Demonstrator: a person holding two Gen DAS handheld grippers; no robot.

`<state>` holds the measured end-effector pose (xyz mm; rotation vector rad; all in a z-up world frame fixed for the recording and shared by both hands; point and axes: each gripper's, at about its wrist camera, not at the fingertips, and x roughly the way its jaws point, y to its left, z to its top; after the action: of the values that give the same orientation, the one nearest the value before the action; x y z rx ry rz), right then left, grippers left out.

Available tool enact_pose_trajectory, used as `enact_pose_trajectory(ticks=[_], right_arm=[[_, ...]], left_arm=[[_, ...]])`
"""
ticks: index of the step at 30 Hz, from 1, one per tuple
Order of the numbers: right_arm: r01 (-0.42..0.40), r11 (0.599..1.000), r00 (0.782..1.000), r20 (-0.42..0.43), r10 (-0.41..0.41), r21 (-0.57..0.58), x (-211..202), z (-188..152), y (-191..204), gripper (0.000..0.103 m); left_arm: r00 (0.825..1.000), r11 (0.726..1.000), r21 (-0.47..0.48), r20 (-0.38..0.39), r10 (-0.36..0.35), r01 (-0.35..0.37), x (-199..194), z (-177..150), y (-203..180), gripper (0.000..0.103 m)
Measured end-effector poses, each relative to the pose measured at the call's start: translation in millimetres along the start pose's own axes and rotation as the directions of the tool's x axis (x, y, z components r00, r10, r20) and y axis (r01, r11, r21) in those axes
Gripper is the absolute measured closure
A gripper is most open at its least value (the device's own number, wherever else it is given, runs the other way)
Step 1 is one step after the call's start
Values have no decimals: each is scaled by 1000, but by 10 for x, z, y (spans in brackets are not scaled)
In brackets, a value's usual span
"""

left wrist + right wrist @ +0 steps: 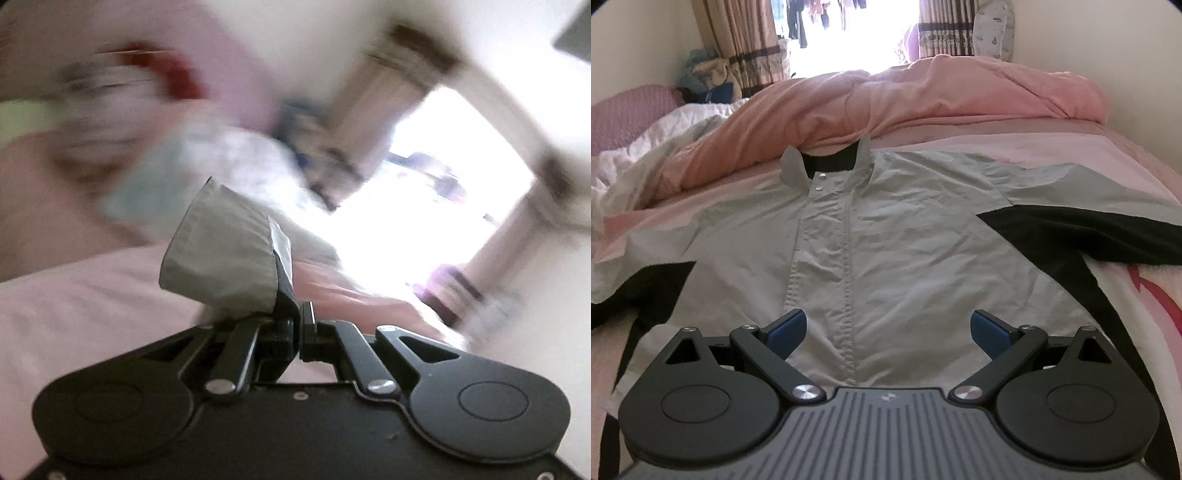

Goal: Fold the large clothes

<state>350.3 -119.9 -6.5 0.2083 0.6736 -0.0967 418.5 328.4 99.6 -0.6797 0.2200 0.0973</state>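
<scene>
A grey-and-black jacket (pixel 886 236) lies spread, front up, on the pink bed (pixel 1052 147). The left gripper (pixel 291 295) pinches a cuff (pixel 221 258); the right gripper (pixel 888 330) hovers, fingers apart. Thin, limp, likely slippery cloth: best gripped at hems and cuffs.

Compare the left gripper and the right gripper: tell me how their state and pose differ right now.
The left gripper is shut, while the right gripper stands wide open.
The left gripper pinches a fold of grey cloth; the right gripper holds nothing and hangs above the grey jacket spread on the bed.
The left gripper's view is blurred; the right gripper's view is sharp.
Both have black linkage arms.
</scene>
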Motion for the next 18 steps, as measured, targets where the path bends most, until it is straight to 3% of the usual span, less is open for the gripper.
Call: enact_pose_trajectory(ticks=[2, 4, 7, 8, 10, 11, 12, 13, 14, 16, 18], right_arm=[[-4, 1000, 1000, 8, 4, 9, -53, -4, -66, 0], [-1, 1000, 1000, 17, 1, 19, -118, -9, -159, 0], [21, 999, 999, 27, -22, 43, -217, -14, -337, 0], [33, 998, 999, 30, -34, 52, -250, -15, -399, 0], [56, 996, 998, 35, -59, 74, -305, -13, -536, 0], [62, 994, 997, 38, -66, 86, -323, -5, -595, 0], [59, 993, 997, 42, -63, 98, -329, 5, -650, 0], [47, 992, 998, 46, -53, 115, -322, 23, -713, 0], [27, 991, 998, 49, -34, 133, -297, 41, -770, 0], [-27, 985, 999, 45, 20, 168, -196, 80, -865, 0], [-120, 970, 993, 44, 114, 209, -12, 144, -948, 0]], left_arm=[[994, 992, 72, -42, -103, 106, 87, -149, -562, 103], [970, 967, 115, -111, -216, 228, 216, -372, -1130, 103], [909, 912, 151, -239, -341, 382, 482, -851, -1891, 102], [880, 887, 166, -296, -372, 430, 601, -1085, -2149, 97], [843, 866, 173, -379, -382, 469, 781, -1469, -2469, 61], [828, 862, 175, -421, -371, 476, 853, -1638, -2576, 34], [823, 859, 189, -440, -359, 476, 880, -1776, -2650, 32], [824, 851, 217, -446, -349, 478, 878, -1855, -2689, 32], [836, 841, 269, -443, -325, 470, 849, -1891, -2688, 32], [873, 835, 355, -408, -266, 420, 791, -1823, -2566, 32], [920, 844, 429, -352, -172, 322, 720, -1627, -2281, 30]])
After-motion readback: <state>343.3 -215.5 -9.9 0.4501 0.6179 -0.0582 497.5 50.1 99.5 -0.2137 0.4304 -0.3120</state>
